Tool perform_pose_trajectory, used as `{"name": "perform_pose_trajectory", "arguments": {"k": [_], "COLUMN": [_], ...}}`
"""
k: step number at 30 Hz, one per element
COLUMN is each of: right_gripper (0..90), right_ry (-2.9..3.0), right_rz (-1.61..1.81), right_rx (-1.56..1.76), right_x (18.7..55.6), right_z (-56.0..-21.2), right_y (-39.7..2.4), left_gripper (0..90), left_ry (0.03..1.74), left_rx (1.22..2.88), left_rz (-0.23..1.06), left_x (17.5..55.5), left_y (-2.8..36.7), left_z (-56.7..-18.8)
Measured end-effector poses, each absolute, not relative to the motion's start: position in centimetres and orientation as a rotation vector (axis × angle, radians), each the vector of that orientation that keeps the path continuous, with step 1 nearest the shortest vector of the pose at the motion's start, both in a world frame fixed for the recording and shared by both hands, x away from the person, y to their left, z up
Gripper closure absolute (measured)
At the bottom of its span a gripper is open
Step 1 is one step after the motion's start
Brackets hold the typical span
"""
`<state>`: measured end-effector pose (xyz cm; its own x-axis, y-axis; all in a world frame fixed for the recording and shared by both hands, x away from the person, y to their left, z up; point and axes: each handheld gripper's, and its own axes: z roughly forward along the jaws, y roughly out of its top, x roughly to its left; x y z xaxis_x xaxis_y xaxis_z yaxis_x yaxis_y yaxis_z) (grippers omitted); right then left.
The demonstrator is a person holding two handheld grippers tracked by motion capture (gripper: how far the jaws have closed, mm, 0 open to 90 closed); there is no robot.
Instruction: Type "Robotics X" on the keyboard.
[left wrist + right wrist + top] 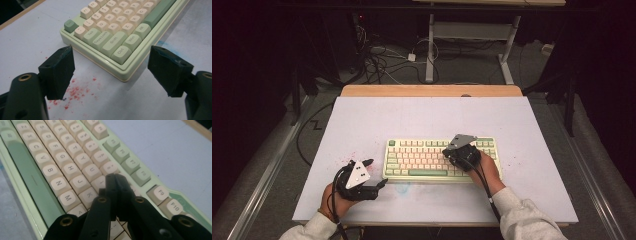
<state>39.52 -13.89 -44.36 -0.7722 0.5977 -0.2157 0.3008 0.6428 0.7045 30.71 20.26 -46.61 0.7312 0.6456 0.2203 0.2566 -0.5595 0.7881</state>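
White worktop [362, 120], red specks near its front left. Green and cream keyboard [422, 157] at front centre. Right gripper [115, 180] over the keys, jaws pressed together, empty. Left gripper [111, 72] just left of keyboard, jaws wide apart, empty.

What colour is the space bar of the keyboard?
Sage green; the space bar shows best in the right gripper view.

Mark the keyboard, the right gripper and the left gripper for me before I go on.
keyboard [417, 160], high view: on the cream keys left of its middle.
right gripper [115, 178], right gripper view: on the shut jaw tips over the keys.
left gripper [111, 72], left gripper view: midway between its open jaw tips.
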Motion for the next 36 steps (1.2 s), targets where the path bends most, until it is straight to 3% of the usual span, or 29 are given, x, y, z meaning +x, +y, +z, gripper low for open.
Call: {"name": "perform_pose_trajectory", "arguments": {"k": [5, 12, 19, 22, 28, 32, 36], "right_gripper": [90.0, 80.9, 59.5, 54.5, 33.3, 24.6, 22.1], "right_ry": [2.396, 2.351, 2.324, 2.325, 2.294, 2.270, 2.236], "right_rz": [1.012, 1.080, 1.114, 1.133, 1.133, 1.153, 1.166], "right_rx": [0.703, 0.693, 0.670, 0.647, 0.614, 0.619, 0.635], "right_x": [39.0, 38.3, 37.7, 37.5, 36.6, 36.0, 35.2], "right_z": [-43.5, -42.7, -42.3, -42.2, -42.1, -42.2, -42.2], "right_y": [-14.5, -15.2, -15.6, -15.7, -15.5, -15.9, -17.0], "left_gripper": [20.7, 20.8, 21.0, 21.3, 21.3, 21.3, 21.2], "left_ry": [0.681, 0.680, 0.682, 0.678, 0.682, 0.685, 0.703], "left_rx": [2.159, 2.164, 2.166, 2.175, 2.171, 2.166, 2.152], "left_rz": [0.641, 0.639, 0.630, 0.623, 0.624, 0.624, 0.604], "left_x": [30.8, 30.9, 31.0, 31.0, 31.0, 30.9, 30.9], "left_y": [20.3, 20.2, 20.2, 20.1, 20.2, 20.2, 20.3], "left_z": [-46.7, -46.7, -46.7, -46.8, -46.7, -46.6, -46.4]}}
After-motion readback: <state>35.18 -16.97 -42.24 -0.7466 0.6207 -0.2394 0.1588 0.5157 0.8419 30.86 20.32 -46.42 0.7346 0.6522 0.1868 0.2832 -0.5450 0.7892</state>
